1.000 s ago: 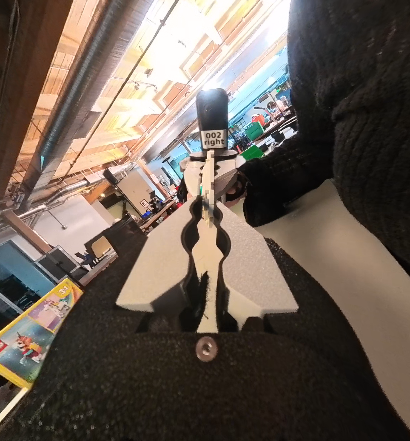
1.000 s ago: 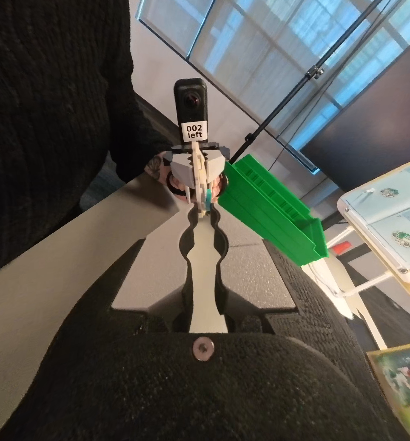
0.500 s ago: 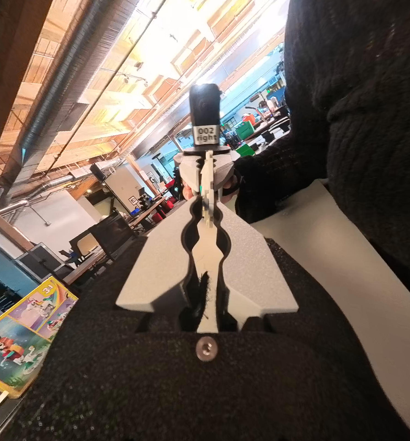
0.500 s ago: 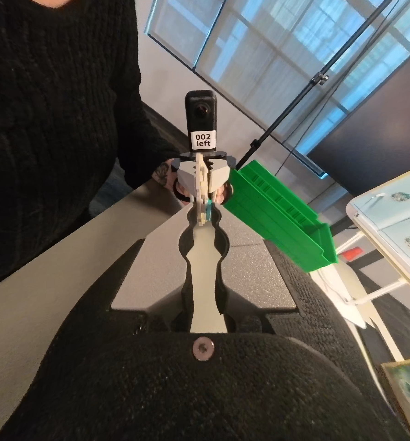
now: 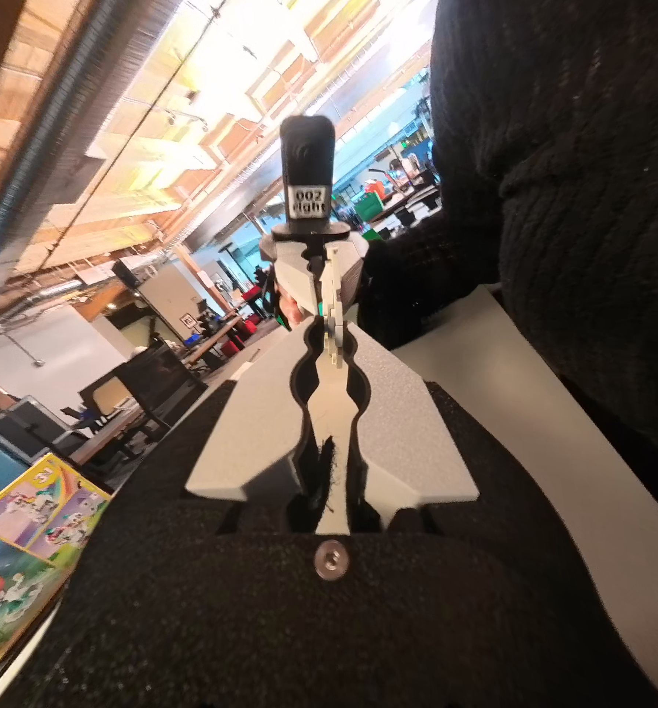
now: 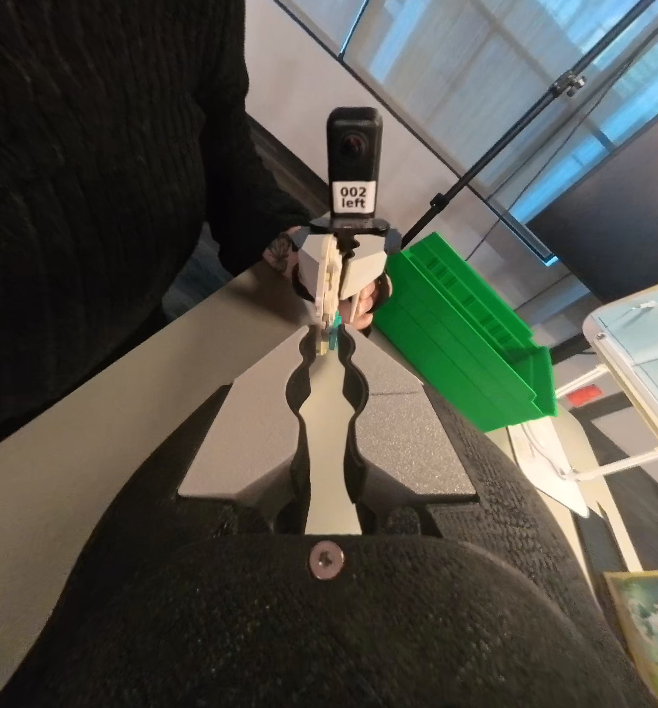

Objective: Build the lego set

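The left gripper [image 5: 330,329] and the right gripper [image 6: 328,335] point at each other, tip to tip, up above the grey table [image 6: 90,402]. Each one has a black camera on top with a white sticker [image 6: 353,196] that has black writing on it. In the left wrist view that writing is blurry.

A thin white lego piece [image 5: 333,302] stands on its edge between the two grippers. One end sits between the left gripper's fingers, which press in on it at their tips. The other end sits between the right gripper's fingers, which also press in on it. A small teal bit [image 6: 335,339] sticks out of the piece right at the right gripper's tips. The piece is seen only from its thin side, so its shape is hard to make out.

A yellow box [image 5: 24,536] with bright animal pictures lies low on the left, cut off by the edge. A green bin [image 6: 461,352] sits on the table behind the left gripper. A person in a black sweater [image 5: 569,191] fills one side of each view. The left wrist view is a bit blurry.
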Demonstrator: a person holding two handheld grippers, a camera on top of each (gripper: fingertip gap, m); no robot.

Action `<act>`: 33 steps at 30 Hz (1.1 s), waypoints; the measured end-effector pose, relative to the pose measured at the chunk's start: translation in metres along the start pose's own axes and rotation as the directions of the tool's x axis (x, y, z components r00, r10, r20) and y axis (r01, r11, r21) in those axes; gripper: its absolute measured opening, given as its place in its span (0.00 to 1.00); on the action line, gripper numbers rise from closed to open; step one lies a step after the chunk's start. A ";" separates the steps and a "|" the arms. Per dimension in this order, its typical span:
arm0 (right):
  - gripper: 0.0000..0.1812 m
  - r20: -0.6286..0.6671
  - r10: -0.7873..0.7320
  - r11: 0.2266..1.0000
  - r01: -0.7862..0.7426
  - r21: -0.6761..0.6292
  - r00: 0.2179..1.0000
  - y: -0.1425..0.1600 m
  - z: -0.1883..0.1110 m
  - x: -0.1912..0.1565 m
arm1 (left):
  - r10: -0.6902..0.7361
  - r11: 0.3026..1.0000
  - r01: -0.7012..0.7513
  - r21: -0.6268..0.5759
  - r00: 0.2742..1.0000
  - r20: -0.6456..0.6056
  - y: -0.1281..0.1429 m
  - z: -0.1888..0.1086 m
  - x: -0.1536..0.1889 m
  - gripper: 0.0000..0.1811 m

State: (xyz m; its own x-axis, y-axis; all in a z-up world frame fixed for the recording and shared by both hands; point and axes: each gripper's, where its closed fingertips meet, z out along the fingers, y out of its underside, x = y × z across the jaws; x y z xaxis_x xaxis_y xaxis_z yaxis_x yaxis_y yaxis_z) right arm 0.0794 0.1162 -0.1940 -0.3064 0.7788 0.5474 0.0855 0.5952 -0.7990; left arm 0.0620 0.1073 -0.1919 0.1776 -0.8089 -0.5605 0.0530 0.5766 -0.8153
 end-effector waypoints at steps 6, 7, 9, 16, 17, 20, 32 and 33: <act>0.06 -0.014 -0.112 0.984 0.109 -0.143 0.994 0.009 0.000 -0.001 | 0.022 0.999 -0.022 -0.046 1.000 -0.009 0.005 0.001 0.001 0.03; 0.06 -0.014 -0.120 0.981 0.116 -0.159 0.993 0.010 0.000 -0.001 | 0.024 0.998 -0.025 -0.050 1.000 -0.010 0.006 0.001 0.001 0.03; 0.05 -0.017 -0.135 0.974 0.130 -0.186 0.991 0.011 0.001 -0.001 | 0.031 0.998 -0.032 -0.059 0.999 -0.012 0.007 0.000 0.001 0.03; 0.05 -0.018 -0.172 0.958 0.163 -0.236 0.985 0.016 0.000 -0.001 | 0.045 0.995 -0.046 -0.085 0.999 -0.016 0.011 0.001 0.001 0.03; 0.05 -0.016 -0.163 0.961 0.155 -0.229 0.987 0.016 0.001 -0.001 | 0.043 0.995 -0.044 -0.085 0.999 -0.019 0.011 0.000 0.001 0.03; 0.05 -0.036 -0.124 0.977 0.115 -0.179 0.992 0.013 0.002 0.001 | 0.023 0.998 -0.023 -0.065 1.000 -0.007 0.008 -0.001 -0.002 0.03; 0.05 -0.122 -0.037 0.999 0.036 -0.009 0.992 -0.003 0.006 0.012 | -0.010 1.000 0.010 -0.006 0.999 0.033 -0.002 -0.004 -0.010 0.03; 0.05 -0.124 -0.067 0.997 0.062 -0.050 0.990 0.000 0.006 0.012 | 0.003 1.000 -0.003 -0.021 0.999 0.033 0.000 -0.004 -0.010 0.03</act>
State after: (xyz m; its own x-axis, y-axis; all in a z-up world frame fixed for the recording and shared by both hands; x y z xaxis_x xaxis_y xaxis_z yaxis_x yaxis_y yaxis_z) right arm 0.0699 0.1242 -0.1890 -0.1919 0.7554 0.6266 0.1139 0.6513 -0.7503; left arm 0.0568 0.1151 -0.1872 0.2099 -0.8027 -0.5582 0.0316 0.5762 -0.8167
